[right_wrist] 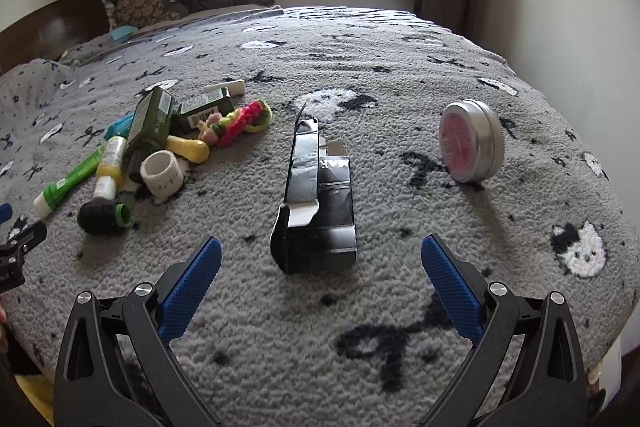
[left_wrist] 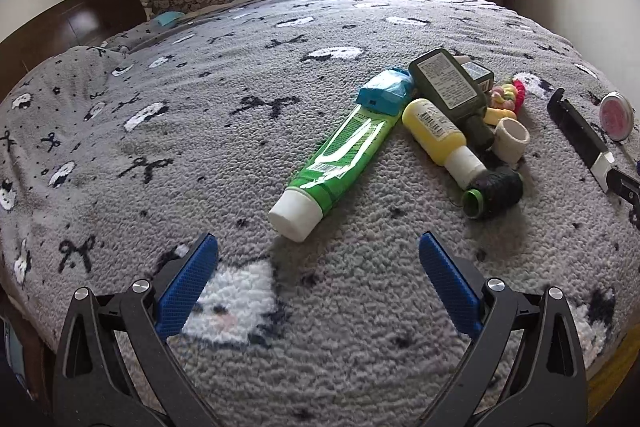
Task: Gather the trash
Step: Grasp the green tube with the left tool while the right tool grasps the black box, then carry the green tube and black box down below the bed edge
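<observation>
Black carton (right_wrist: pixel 316 215) at twelve o'clock of the wide-spread right gripper (right_wrist: pixel 320 259) looks light, crushable; pinch its side walls.

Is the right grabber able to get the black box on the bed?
Probably yes. The right grabber is open, and the black box lies straight ahead between its fingers on the blanket. Nothing sits in between; the round tin is off to the side.
</observation>
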Demonstrator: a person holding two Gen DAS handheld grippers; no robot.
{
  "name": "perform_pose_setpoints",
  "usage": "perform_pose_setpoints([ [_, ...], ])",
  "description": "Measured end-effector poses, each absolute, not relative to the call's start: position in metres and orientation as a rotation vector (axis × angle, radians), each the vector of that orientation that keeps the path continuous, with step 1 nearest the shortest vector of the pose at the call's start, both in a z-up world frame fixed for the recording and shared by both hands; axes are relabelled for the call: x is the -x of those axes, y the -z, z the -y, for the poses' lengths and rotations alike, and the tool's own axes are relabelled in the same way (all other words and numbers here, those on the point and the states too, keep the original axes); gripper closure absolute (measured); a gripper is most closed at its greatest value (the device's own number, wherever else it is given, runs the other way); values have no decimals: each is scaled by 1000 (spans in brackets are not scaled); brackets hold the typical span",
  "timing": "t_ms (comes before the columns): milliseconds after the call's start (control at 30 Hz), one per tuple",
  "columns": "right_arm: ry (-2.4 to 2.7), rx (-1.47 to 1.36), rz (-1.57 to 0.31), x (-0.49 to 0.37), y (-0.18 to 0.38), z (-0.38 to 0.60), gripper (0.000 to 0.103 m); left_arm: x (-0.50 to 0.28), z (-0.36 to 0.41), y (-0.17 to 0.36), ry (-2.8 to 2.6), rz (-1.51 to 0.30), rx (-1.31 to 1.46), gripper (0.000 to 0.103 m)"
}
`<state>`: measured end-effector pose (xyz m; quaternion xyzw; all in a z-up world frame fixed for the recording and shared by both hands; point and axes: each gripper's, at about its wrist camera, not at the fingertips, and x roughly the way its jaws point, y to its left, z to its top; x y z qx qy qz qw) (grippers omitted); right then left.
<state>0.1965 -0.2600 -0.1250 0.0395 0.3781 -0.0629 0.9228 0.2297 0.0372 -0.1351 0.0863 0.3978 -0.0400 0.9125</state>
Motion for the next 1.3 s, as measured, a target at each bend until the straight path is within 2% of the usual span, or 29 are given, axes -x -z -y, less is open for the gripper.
perform_pose_setpoints([
  [300,117,-157,-877,-244,144,272,4,-283,-39,155,156,-874,-198,8],
  [367,111,-163,-893,-252,146,272,9,-290,-36,156,182,-884,-192,13],
  [400,115,-158,-898,-255,147,271,11,-293,-36,157,202,-896,-172,19],
  [500,127,-146,-911,-261,149,271,21,-301,-39,160,238,-917,-127,28],
  [533,130,-141,-908,-261,149,272,28,-301,-39,160,246,-918,-127,32],
  [567,136,-133,-903,-262,148,273,41,-300,-38,160,254,-918,-130,34],
  [633,142,-122,-893,-261,146,274,57,-299,-37,158,262,-918,-137,46],
  [667,137,-124,-889,-260,144,275,57,-298,-36,157,268,-918,-136,49],
  [700,134,-118,-887,-259,144,275,57,-297,-35,155,276,-916,-137,59],
  [800,129,-107,-880,-254,142,275,57,-291,-29,153,275,-913,-165,64],
  [1300,87,-86,-841,-172,121,263,57,-201,-24,145,224,-911,-120,66],
])
